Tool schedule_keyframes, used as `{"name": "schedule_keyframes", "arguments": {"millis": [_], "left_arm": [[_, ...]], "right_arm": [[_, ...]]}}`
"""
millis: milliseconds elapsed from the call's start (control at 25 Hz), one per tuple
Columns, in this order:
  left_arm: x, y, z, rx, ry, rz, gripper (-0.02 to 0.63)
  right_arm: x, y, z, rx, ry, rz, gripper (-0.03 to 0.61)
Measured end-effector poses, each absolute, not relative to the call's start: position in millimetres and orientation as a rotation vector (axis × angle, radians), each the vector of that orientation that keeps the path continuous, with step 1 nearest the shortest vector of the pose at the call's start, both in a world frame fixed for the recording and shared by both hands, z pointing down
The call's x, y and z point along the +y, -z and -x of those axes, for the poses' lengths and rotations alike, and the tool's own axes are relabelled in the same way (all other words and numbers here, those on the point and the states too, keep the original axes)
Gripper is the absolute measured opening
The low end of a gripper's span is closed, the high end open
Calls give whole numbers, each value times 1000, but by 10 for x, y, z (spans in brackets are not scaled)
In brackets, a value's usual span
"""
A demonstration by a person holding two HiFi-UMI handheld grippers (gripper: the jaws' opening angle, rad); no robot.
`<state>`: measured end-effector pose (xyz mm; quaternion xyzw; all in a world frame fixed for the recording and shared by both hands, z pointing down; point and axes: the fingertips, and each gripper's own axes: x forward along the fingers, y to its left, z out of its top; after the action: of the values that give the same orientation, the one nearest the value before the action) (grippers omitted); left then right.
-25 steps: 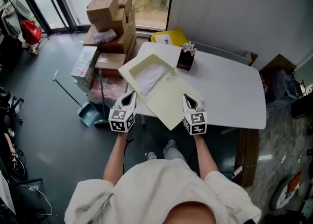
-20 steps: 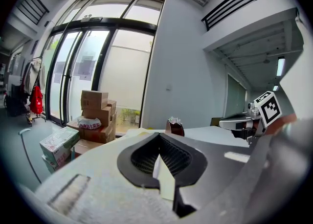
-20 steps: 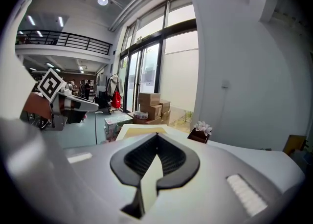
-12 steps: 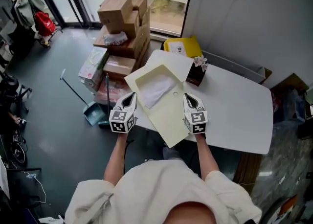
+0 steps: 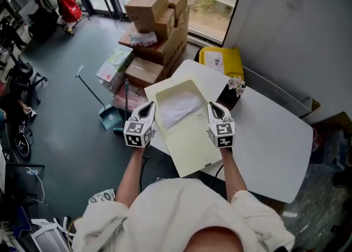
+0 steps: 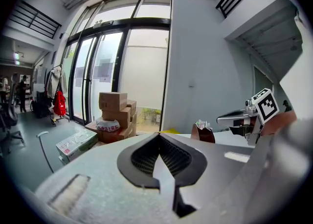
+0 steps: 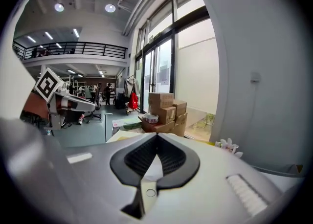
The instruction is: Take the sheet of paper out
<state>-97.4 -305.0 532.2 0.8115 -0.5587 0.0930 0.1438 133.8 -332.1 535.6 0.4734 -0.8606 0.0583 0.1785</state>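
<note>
A cream envelope [image 5: 190, 138] hangs between my two grippers over the near-left edge of the white table [image 5: 275, 146]. Its flap stands open at the far end, and a white sheet of paper [image 5: 179, 108] shows in the mouth. My left gripper [image 5: 146, 112] is shut on the envelope's left edge. On the opposite edge my right gripper [image 5: 215, 111] is shut too. In the left gripper view the closed left gripper [image 6: 159, 137] pinches a pale strip of envelope [image 6: 165, 181]. The right gripper view shows the right gripper [image 7: 157, 137] clamped on the envelope [image 7: 145, 191] the same way.
A small brown box with a flower [image 5: 233, 92] stands on the table just beyond the envelope. A yellow bin [image 5: 222, 60] sits behind it. Stacked cardboard boxes [image 5: 157, 17] and a dustpan with a broom [image 5: 109, 116] are on the floor to the left.
Both grippers have carried the envelope sideways towards the table's left end. It has turned so that its long side runs more straight away from me. Both grips are unchanged.
</note>
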Motion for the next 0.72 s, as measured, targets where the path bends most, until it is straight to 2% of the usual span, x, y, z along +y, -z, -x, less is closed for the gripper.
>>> {"name": "schedule_keyframes", "arguments": {"millis": [720], "left_arm": [[-3069,-5779,988,-1687,-334,-2187,2]], "right_arm": [[-3614,-6011,-1060,-2444,-214,-1065,0]]}}
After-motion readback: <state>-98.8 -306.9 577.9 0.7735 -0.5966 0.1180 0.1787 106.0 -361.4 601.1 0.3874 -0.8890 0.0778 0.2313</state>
